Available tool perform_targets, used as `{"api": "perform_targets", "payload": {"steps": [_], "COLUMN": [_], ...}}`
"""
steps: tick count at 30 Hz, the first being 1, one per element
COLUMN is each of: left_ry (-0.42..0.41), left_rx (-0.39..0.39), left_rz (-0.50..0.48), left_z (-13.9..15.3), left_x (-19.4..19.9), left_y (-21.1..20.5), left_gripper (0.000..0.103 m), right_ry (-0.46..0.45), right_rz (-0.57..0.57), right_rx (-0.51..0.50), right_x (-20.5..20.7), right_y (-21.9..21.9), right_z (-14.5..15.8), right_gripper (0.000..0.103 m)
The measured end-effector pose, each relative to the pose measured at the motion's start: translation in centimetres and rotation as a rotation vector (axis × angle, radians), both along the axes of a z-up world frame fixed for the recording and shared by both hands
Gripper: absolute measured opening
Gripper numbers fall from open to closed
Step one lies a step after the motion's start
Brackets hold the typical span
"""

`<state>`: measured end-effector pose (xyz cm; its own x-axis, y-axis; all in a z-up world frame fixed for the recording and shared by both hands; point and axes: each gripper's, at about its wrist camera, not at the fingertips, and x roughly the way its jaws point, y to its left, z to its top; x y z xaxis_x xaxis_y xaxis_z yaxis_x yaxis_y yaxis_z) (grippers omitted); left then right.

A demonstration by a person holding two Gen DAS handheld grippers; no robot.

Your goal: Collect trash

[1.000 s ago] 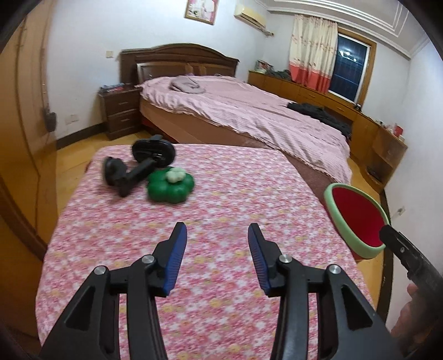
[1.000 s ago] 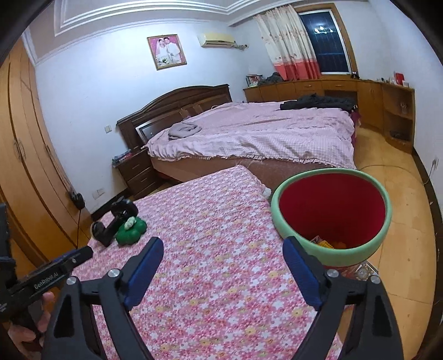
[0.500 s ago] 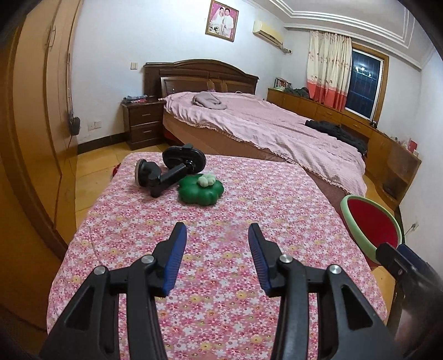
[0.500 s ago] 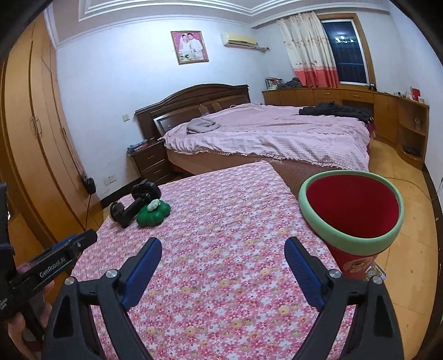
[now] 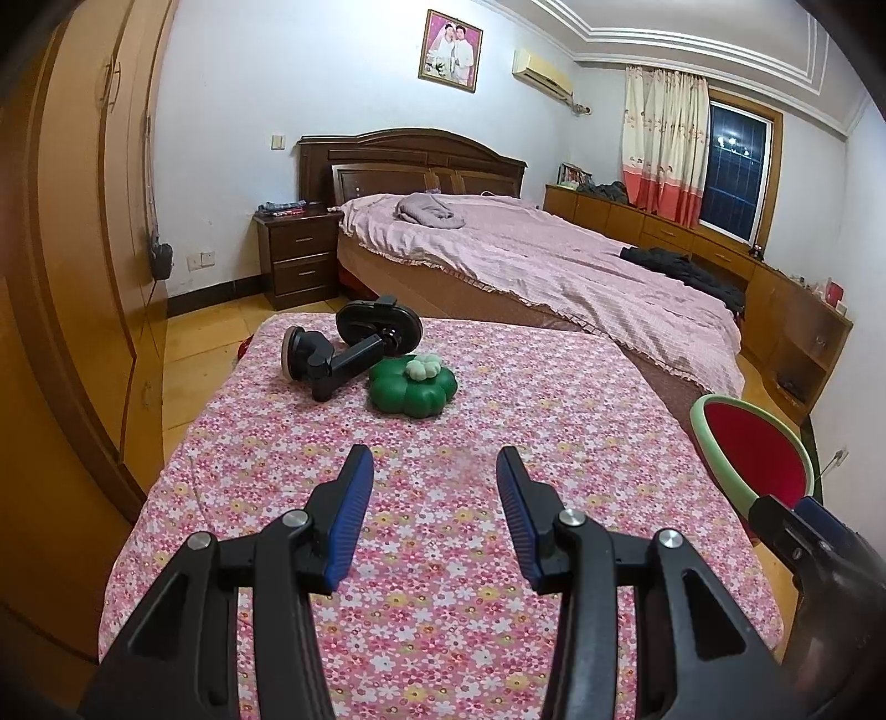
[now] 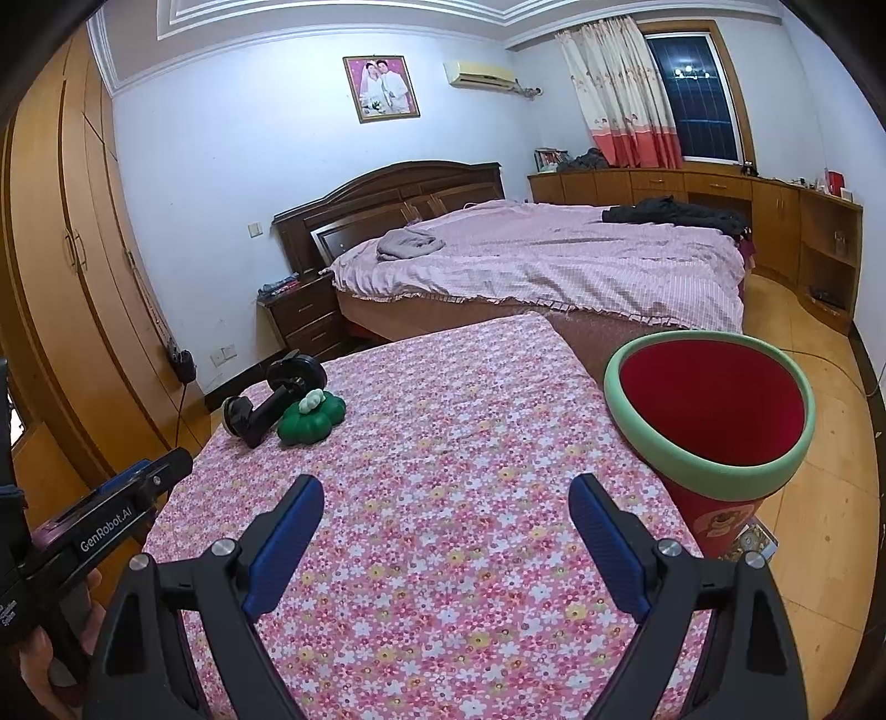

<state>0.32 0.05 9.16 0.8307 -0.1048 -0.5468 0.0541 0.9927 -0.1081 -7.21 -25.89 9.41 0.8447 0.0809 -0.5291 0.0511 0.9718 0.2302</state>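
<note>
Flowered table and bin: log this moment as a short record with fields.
surface: table under a pink flowered cloth
items on table: black phone mount; green clover-shaped piece with a small white top, touching the mount
bin: red, pale green rim, on the floor at the table's right edge
left tool: open, empty, above the cloth
right tool: open wide, empty
trash on table: none clearly visible

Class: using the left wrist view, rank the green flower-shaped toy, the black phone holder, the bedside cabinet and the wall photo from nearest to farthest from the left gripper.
From the left gripper:
1. Green toy, mid-table.
2. Phone holder, behind it, left.
3. Bedside cabinet, beside the bed.
4. Wall photo, above the headboard.
</note>
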Motion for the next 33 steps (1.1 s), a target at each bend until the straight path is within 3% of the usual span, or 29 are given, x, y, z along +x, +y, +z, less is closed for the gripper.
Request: {"api": "perform_targets", "payload": {"steps": [33], "left_ry": [0.004], "left_rx": [0.006], "left_rz": [0.011], "left_z": [-0.11], "left_x": [0.12], "left_y": [-0.1], "left_gripper": [0.046], "right_ry": [0.0], "right_rz": [0.005], "right_rx": [0.002], "right_x": [-0.24], "right_y": [0.07], "right_z": [0.17], "right_gripper": [0.092]}}
